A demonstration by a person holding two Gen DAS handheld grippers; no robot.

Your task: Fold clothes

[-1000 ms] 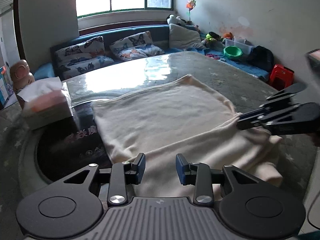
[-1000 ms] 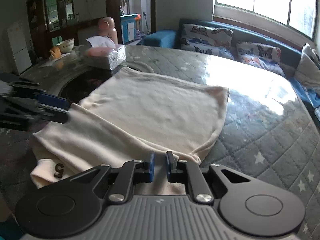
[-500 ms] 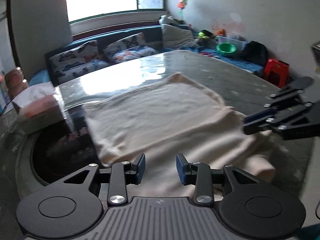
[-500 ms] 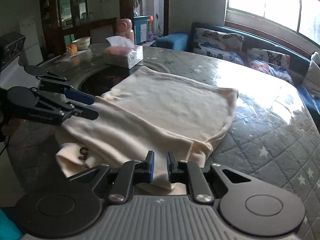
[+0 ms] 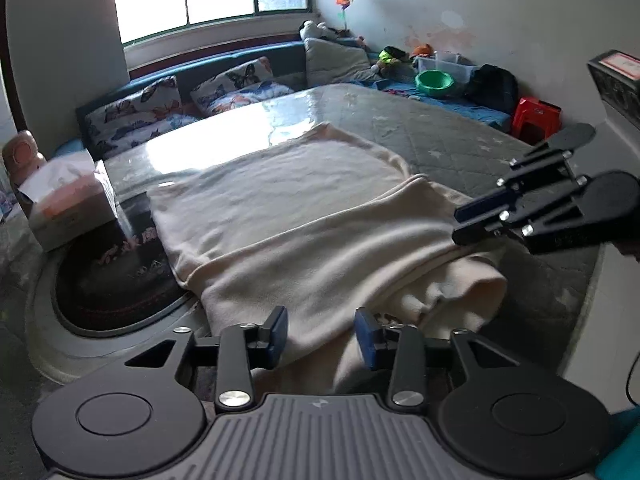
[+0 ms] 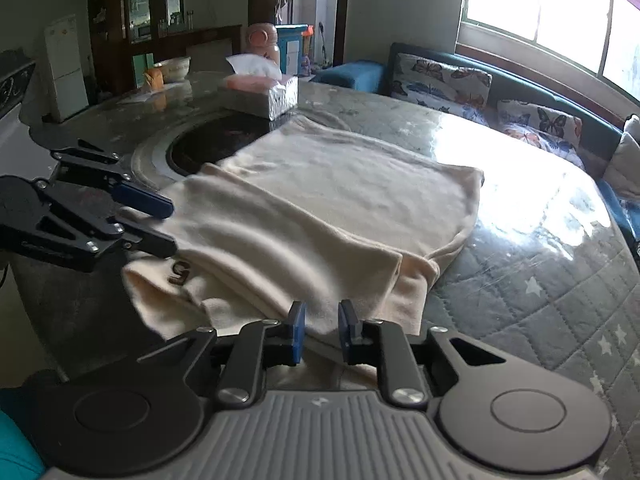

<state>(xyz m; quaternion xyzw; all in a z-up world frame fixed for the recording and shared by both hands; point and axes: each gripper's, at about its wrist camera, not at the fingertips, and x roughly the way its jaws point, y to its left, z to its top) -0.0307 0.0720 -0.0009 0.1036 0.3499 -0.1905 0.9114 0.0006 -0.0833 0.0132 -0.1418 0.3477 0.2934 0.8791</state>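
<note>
both grippers have let go of the cream knit garment [image 5: 304, 216] since a second ago: the left gripper [image 5: 321, 334] has its jaws opening, with the near hem lying loose between the blue pads and not pinched, and the right gripper [image 6: 320, 330] is opening too, its narrower gap over the folded edge without pressing on it. the garment now lies on the grey quilted star-patterned table cover [image 6: 540, 280] with its near part folded over the far part, so this fold looks laid down and released; the near end is still bunched and probably needs smoothing or a second fold. the only readable marking is a dark figure "5" [image 6: 179, 272] on the near corner of the cloth; the white tissue box [image 6: 260, 96] shows no legible print
</note>
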